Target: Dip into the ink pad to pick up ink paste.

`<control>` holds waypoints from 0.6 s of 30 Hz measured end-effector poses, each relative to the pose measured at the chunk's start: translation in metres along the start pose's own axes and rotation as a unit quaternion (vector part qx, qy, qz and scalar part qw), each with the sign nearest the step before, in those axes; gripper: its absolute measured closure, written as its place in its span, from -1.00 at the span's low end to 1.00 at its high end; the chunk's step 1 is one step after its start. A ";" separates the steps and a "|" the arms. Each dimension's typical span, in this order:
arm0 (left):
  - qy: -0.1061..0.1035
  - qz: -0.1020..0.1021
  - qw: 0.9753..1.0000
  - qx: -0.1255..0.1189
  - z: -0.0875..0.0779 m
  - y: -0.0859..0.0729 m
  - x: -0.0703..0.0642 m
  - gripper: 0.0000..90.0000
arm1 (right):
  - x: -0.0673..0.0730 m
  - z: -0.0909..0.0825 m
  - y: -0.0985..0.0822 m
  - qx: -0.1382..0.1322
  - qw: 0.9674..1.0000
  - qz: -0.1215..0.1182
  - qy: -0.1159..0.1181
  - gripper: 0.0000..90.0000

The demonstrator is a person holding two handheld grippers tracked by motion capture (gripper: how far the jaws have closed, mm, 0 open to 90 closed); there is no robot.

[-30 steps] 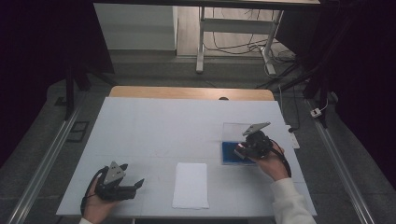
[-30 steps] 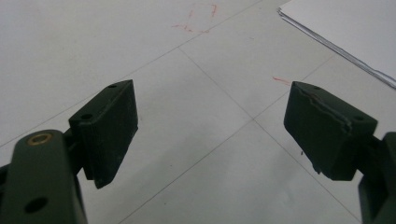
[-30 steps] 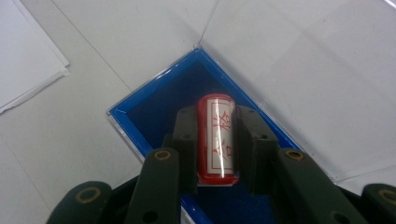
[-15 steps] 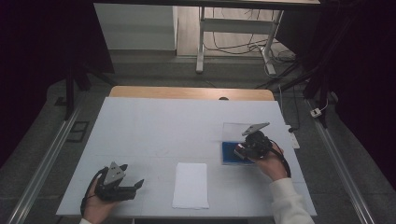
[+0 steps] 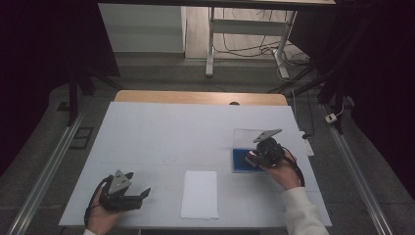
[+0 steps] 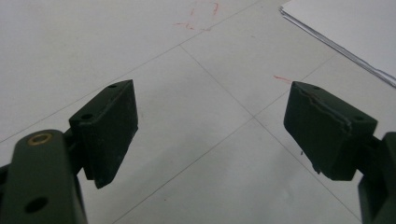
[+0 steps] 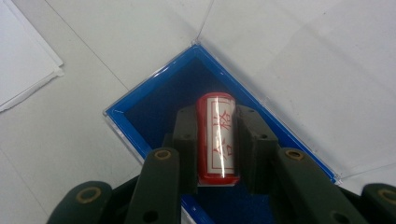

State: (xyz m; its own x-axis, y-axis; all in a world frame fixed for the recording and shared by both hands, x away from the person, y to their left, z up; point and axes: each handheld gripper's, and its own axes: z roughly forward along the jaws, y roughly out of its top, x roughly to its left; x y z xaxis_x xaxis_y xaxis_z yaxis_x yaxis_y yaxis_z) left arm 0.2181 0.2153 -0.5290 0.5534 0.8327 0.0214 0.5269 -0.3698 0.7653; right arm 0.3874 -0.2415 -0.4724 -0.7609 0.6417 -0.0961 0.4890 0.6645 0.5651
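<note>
- High view: the right gripper (image 5: 255, 157) sits over a blue box (image 5: 241, 160) near the right edge of the table (image 5: 161, 132), with the box's clear lid (image 5: 244, 136) lying open on the far side. The left gripper (image 5: 142, 195) rests near the front left corner, just left of a sheet of paper (image 5: 199, 194), and it holds nothing.
- Left gripper view: the two jaws stand wide apart above bare table (image 6: 196, 116), with the corner of the sheet of paper (image 6: 345, 23) at the upper right. It should stay parked there, well apart from the box.
- Right gripper view: the right gripper (image 7: 215, 140) is clamped on a red stamp (image 7: 215, 135) with a white label, one jaw on each long side. The stamp lies inside the blue box (image 7: 140, 105), over its dark blue lining.
- The grip looks centred, so I judge the step is best done by moving the stamp straight up and down, keeping it level and clear of the blue walls.
- The light box may shift or rise with the stamp; a slow move should guard against that.
- Apart from the stamp and the lining, I can see nothing else in the box; the clear lid (image 7: 299, 56) is empty.
</note>
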 end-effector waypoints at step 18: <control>0.000 0.000 1.000 -0.001 0.000 0.001 0.000 -0.61 | -0.009 -0.035 0.003 -0.048 0.998 0.023 -0.016 0.56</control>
State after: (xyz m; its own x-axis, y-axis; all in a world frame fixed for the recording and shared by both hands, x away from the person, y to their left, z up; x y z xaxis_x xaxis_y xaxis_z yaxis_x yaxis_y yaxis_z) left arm 0.2189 0.2152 -0.5287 0.5537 0.8324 0.0213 0.5250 -0.3688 0.7670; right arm 0.3812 -0.2588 -0.4409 -0.7243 0.6832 -0.0929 0.4790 0.5955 0.6449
